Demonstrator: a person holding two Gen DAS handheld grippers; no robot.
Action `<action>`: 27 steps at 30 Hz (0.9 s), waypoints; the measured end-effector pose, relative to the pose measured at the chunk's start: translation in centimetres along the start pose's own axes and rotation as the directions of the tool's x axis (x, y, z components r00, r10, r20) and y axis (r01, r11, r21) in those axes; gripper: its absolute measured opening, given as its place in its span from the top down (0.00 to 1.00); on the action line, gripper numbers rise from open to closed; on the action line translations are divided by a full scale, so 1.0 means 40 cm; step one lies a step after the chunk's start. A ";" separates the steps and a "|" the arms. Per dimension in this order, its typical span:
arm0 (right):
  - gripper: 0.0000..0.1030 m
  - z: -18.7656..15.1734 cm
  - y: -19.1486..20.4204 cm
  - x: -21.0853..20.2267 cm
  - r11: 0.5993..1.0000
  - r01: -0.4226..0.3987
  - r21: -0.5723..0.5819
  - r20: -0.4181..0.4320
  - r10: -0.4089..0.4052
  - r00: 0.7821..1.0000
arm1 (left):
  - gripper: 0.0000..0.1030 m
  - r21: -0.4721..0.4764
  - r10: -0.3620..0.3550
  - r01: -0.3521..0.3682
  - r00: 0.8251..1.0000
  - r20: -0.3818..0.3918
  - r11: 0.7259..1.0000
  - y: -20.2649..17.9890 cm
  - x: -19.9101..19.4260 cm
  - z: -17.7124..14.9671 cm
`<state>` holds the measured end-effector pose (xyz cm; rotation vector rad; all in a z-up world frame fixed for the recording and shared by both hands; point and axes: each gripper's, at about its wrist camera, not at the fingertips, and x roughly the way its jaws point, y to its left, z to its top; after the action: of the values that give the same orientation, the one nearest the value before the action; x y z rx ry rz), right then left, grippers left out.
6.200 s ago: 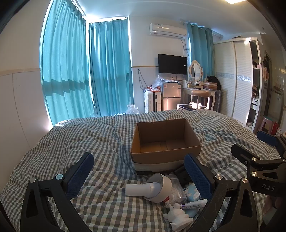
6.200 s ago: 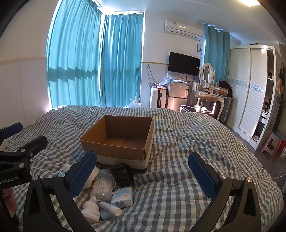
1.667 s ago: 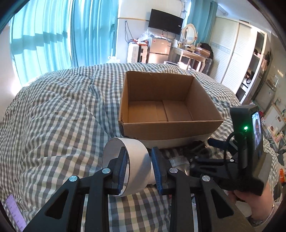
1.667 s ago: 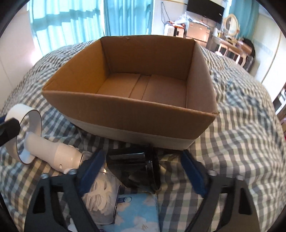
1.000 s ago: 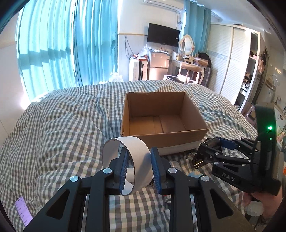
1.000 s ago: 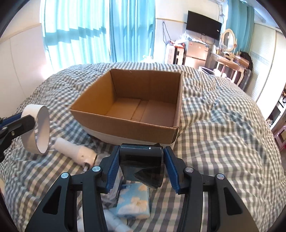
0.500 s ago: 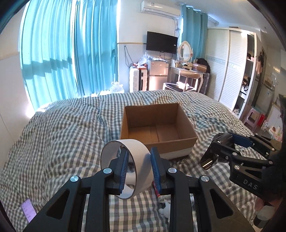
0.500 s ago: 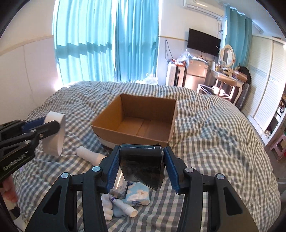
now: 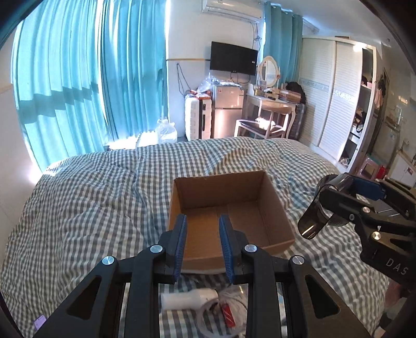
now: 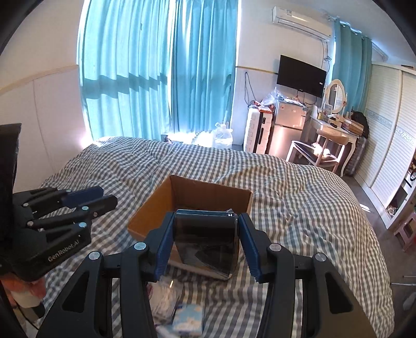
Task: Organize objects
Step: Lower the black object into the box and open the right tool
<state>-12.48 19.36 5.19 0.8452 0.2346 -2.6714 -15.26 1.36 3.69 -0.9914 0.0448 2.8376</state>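
1. Teal curtains (image 9: 85,78) cover bright windows, far ahead-left of the fingers.
2. A wall-mounted TV (image 9: 233,62) hangs straight ahead above a small fridge (image 9: 227,114).
3. A white wardrobe (image 9: 335,96) stands ahead-right.
4. A checked bedspread (image 9: 85,208) spreads beneath.

- A grey-and-white checked bedspread (image 9: 85,208) is spread over the bed.
- Teal curtains (image 9: 78,85) are drawn across the windows, backlit.
- A black television (image 9: 233,58) is mounted on the far wall; an air conditioner (image 10: 301,19) is fixed above it.
- A white suitcase (image 9: 193,118) is stood just beside a silver mini fridge (image 9: 227,111).
- A dressing table with an oval mirror (image 9: 268,72) is set near a white louvred wardrobe (image 9: 335,96).
- A clear water jug (image 10: 223,136) is seen on the floor by the curtains.
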 end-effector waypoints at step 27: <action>0.32 0.083 -0.069 0.518 0.995 -0.057 0.088 -0.176 0.072 0.982 | 0.71 0.009 -0.052 0.054 0.985 -0.162 0.999 0.021 0.471 0.039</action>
<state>-31.18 15.72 -4.04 1.1014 0.1372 -2.5618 -30.94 2.85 -6.81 -1.1998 0.0538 2.6993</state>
